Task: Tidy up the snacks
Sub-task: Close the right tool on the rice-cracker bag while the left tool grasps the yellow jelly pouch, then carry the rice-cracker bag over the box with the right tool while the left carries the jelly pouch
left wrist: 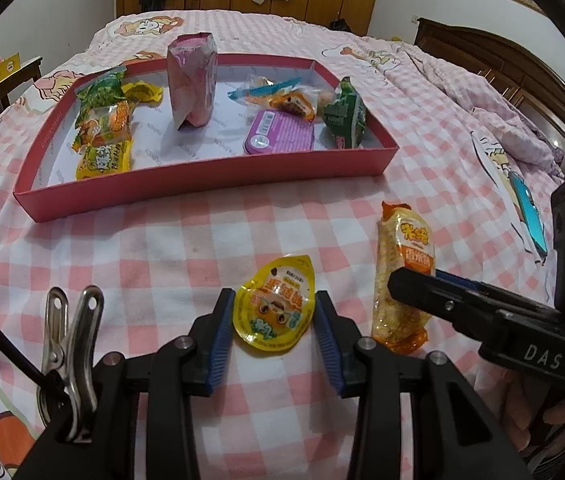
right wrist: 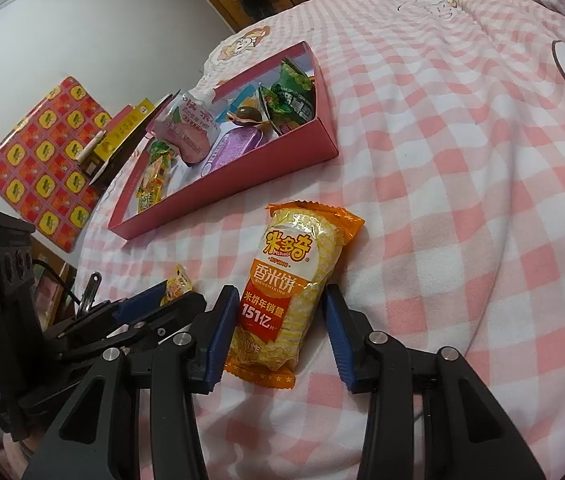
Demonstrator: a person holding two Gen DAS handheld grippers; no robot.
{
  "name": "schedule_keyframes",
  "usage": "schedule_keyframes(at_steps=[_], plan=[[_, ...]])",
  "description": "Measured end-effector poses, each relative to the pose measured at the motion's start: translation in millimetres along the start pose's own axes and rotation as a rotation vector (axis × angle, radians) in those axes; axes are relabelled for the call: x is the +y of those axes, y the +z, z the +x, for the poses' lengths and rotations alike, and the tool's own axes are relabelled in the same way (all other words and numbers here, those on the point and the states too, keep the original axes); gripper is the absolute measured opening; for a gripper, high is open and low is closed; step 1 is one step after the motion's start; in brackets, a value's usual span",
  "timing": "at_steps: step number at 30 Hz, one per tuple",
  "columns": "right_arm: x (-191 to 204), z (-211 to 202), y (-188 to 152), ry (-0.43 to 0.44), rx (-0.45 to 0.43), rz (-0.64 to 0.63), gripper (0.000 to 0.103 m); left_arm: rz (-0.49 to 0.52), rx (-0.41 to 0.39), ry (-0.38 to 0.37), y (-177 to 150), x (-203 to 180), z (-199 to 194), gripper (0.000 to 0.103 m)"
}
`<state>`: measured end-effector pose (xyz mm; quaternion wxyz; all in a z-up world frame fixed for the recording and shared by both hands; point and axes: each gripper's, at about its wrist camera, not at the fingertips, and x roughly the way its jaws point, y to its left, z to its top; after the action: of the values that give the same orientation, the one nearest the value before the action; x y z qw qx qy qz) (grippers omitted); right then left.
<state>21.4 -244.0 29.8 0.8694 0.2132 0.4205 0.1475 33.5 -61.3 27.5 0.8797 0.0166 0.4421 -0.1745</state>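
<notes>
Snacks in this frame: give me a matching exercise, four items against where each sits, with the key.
Items:
1. yellow egg-shaped snack pouch
2. rice cracker pack
3. purple tin
4. pink pouch

Places:
A. standing upright in the red tray
B. between the left hand-held gripper fingers
C. lying flat in the tray
D. between the right hand-held gripper fingers

Pairs: 1-B, 2-D, 3-C, 4-A
</notes>
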Motion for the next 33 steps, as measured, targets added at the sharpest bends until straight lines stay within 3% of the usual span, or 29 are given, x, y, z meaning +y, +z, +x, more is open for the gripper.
schedule_keyframes(at_steps=[16, 33], plan=[[27, -13, 5, -0.002, -0.032, -0.07, 0.043, -0.048, -0.085, -0.032, 3, 21, -38, 0.04], [63, -8, 52, 0.01, -0.066, -0.167, 0.043, -0.055, -0.173, 0.036, 58, 48, -47, 0.04]])
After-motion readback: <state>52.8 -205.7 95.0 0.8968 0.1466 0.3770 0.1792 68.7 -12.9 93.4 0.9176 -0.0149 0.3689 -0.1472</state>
